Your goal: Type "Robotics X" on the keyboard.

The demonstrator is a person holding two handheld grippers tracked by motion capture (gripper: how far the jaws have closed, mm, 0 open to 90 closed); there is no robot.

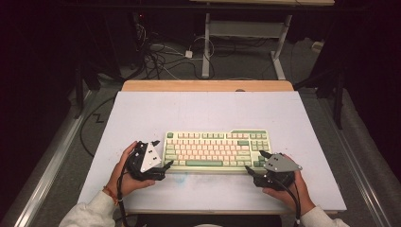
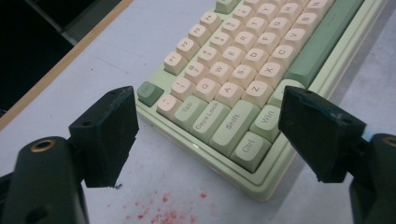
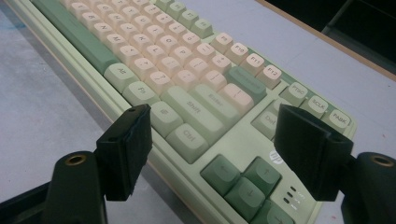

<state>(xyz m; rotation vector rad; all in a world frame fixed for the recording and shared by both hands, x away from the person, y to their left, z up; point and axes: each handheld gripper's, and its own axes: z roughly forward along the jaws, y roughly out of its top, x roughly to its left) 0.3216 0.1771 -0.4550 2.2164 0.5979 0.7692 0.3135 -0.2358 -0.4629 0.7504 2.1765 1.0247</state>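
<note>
high view: keyboard [image 1: 216,150] lies long axis left-right across the surface [image 1: 208,111], space bar toward the person; left claw [image 1: 166,164] and right claw [image 1: 253,164] gape wide at its near corners, gripping nothing.

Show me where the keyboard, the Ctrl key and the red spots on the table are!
keyboard [image 1: 215,150], high view, on the middle rows of keys.
Ctrl key [image 2: 249,149], left gripper view, on the key's top face.
red spots [image 2: 161,212], left gripper view, on the speckled patch on the table near the keyboard's corner.
</note>
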